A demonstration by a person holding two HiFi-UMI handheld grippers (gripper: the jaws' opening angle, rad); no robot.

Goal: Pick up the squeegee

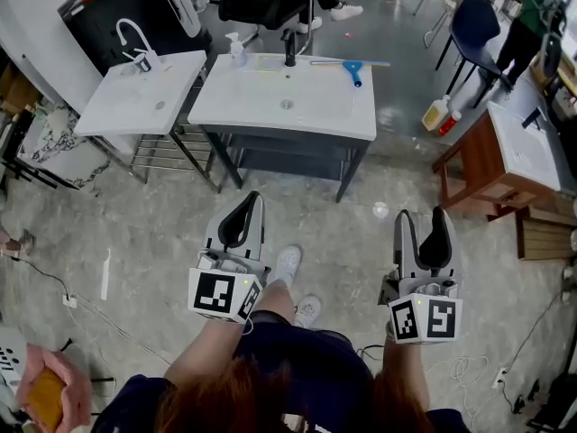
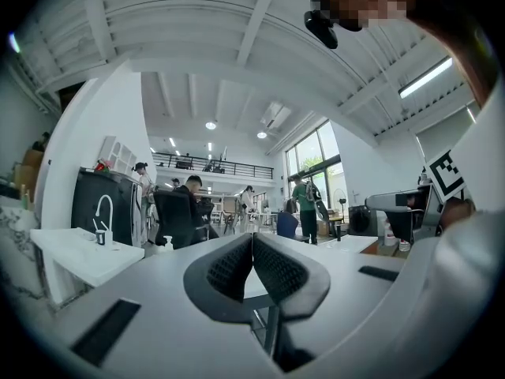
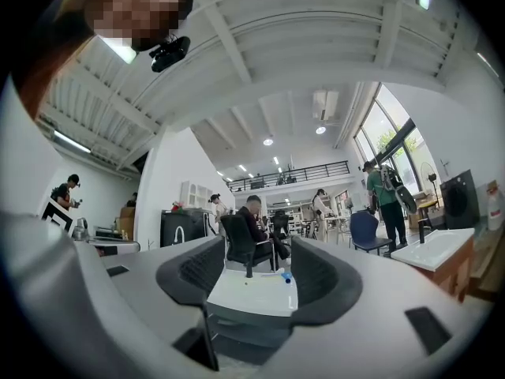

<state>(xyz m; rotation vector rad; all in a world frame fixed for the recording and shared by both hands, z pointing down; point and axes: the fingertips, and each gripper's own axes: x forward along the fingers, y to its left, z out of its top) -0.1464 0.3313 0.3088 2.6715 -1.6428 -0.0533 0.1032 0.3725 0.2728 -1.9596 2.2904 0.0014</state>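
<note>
The person stands on the grey floor [image 1: 162, 233], facing a white sink counter [image 1: 325, 111] on a dark frame, with a gripper in each hand, both pointing forward towards it.

The squeegee [image 1: 352, 69] lies on that counter at its far right corner. Its long blade runs along the back edge and its blue handle points towards the front edge. It sits well apart from both grippers, and nothing touches it. A black faucet [image 1: 289, 49] stands at the middle of the back edge, and a soap dispenser [image 1: 236, 51] stands near the far left corner.

The left gripper [image 1: 247, 207] has its jaws brought together, tips touching, with nothing between them. The right gripper [image 1: 422, 222] has its jaws spread wide and holds nothing. In the right gripper view the counter shows in the gap between the jaws, with the squeegee's blue handle [image 3: 286, 276] small and far off.

A second white sink counter [image 1: 117, 106] with a curved faucet [image 1: 132, 41] stands just to the left of the first. To the right is a wooden cabinet [image 1: 473, 165] with its own basin top. Two bottles [image 1: 437, 114] stand on the floor between that cabinet and the middle counter. A person in a green top [image 1: 530, 18] stands at the far right, near a blue chair [image 1: 473, 25].
</note>
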